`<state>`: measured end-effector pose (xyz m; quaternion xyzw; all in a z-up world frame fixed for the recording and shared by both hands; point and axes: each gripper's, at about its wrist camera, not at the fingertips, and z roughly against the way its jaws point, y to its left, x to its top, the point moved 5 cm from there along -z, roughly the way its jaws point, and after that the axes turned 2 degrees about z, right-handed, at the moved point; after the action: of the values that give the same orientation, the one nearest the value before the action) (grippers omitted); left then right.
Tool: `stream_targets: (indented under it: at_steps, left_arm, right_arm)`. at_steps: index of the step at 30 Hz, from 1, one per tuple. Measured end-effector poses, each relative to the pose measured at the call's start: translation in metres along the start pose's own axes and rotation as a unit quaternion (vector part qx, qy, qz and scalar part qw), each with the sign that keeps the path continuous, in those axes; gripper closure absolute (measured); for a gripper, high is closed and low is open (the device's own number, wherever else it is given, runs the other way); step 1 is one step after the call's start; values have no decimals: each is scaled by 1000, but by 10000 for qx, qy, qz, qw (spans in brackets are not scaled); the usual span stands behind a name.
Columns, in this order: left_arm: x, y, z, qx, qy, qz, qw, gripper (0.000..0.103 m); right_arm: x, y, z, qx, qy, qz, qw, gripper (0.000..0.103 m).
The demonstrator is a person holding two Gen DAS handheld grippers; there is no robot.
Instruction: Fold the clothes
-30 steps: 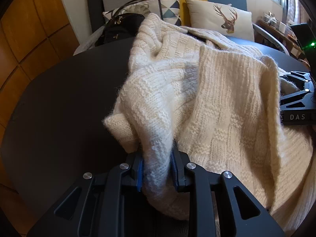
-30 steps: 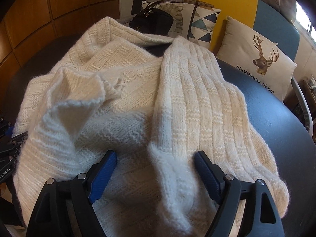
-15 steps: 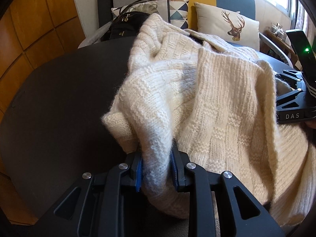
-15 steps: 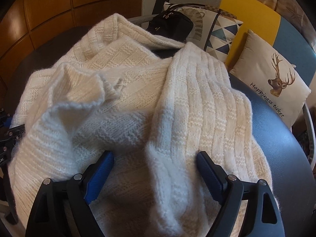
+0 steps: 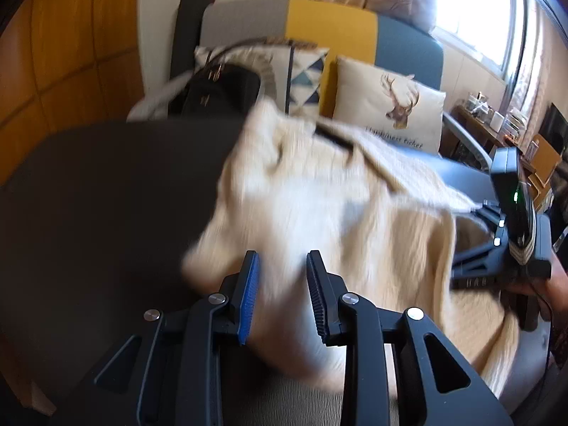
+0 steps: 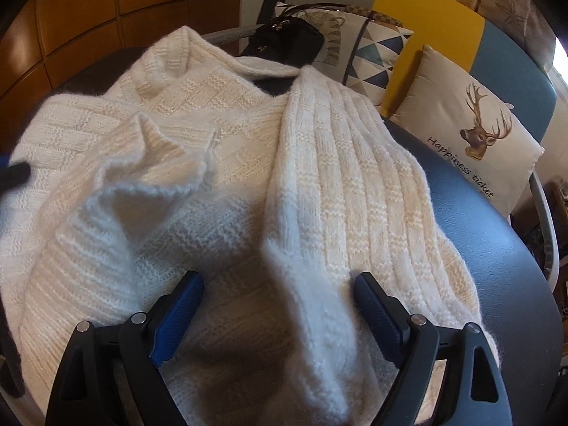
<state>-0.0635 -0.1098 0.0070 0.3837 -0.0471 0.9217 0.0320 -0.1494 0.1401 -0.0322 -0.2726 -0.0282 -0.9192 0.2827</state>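
Cream knit sweater [image 6: 227,184] covers the dark table [image 5: 106,191]; left tongs [image 5: 280,298] opening around its edge, right tongs [image 6: 277,316] wide apart.

The knitted sweater [image 6: 220,163] lies spread across the worktop [image 6: 497,266], reaching its far edge. Behind that edge stands a sofa [image 6: 426,10] carrying a handbag [image 6: 287,41] and, right of it, a deer cushion [image 6: 468,131].

Both wrist views look steeply down, close over the cream sweater [image 6: 220,163] on the desk [image 5: 106,184]; both share the sofa cushions [image 6: 472,131] beyond.
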Motion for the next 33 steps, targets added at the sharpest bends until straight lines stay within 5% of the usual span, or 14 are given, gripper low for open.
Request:
stream_targets:
  at_steps: [6,12,17,26,33]
  left_arm:
    - [64,-17,-34,166,-127,-722,9972,73]
    - [83,-48,-114,14,662,-1273,9897,73]
    - [70,-48,-164,347,1185,-1405,9823,73]
    - [39,-29,-146,718,542,-1097,9899,64]
    - [30,-7,-134,700,544,-306,9956,58]
  right_arm:
    - [-3,-4,0,53,-78,100,9999,13]
    - [-8,-6,3,82,-252,78,9996,13]
    - [-9,-8,5,60,-320,166,9993,13]
    - [-10,-45,0,-160,-391,465,9980,5]
    - [1,-58,-12,-46,-373,494,9981,1]
